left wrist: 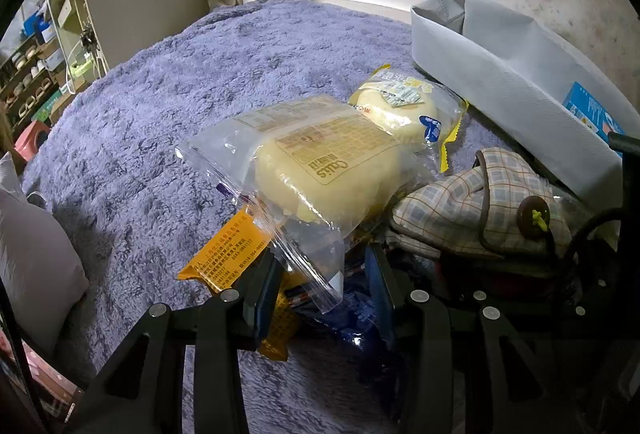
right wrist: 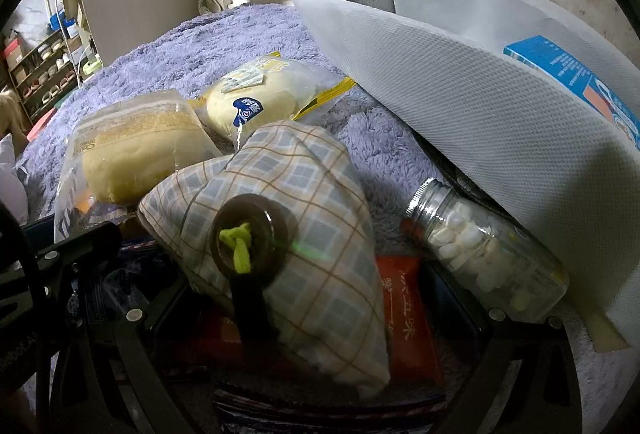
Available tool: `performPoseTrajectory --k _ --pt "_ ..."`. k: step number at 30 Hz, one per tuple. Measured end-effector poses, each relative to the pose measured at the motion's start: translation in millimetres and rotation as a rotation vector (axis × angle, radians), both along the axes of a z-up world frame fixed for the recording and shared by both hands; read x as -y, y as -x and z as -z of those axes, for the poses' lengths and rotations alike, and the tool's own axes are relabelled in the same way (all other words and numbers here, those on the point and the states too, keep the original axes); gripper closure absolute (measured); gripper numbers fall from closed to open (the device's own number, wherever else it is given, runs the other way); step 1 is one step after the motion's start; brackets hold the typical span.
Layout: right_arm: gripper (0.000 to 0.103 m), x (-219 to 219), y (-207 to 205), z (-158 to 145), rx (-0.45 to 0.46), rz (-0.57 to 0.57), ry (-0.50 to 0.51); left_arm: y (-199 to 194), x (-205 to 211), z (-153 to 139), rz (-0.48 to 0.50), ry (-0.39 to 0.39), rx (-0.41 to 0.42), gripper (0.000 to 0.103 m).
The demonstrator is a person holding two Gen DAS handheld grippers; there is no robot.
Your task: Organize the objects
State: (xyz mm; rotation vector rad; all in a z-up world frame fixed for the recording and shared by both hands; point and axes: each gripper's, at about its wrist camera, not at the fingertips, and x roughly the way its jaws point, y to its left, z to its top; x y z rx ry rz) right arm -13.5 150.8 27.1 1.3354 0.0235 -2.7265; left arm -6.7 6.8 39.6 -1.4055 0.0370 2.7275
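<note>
My left gripper (left wrist: pixel 324 258) points down at a purple fleece blanket (left wrist: pixel 160 106), its jaws partly closed on a crumpled dark blue packet (left wrist: pixel 348 318). The clear end of a bagged loaf (left wrist: pixel 320 170) lies across the same gap. An orange packet (left wrist: pixel 224 254) sits by the left finger. A second bagged bun (left wrist: pixel 400 110) lies beyond. My right gripper (right wrist: pixel 320 302) stands wide open. A plaid pouch with a brown button (right wrist: pixel 280 202) and an orange-red packet (right wrist: pixel 404 310) lie between its fingers. I see no pad pressing on either.
A grey fabric bin (right wrist: pixel 460 82) leans at the right with a blue box (right wrist: pixel 568 74) inside. A clear bottle of white tablets (right wrist: pixel 480 246) lies against it. A grey pillow (left wrist: pixel 32 254) is at the left. Shoe shelves (left wrist: pixel 28 74) stand beyond the bed.
</note>
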Motion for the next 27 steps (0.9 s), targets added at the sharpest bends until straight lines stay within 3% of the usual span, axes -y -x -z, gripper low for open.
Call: performPoseTrajectory --k 27 --pt "0.000 1.2 -0.3 0.6 -0.001 0.000 0.000 0.3 -2.3 0.5 -0.002 -0.004 0.000 0.057"
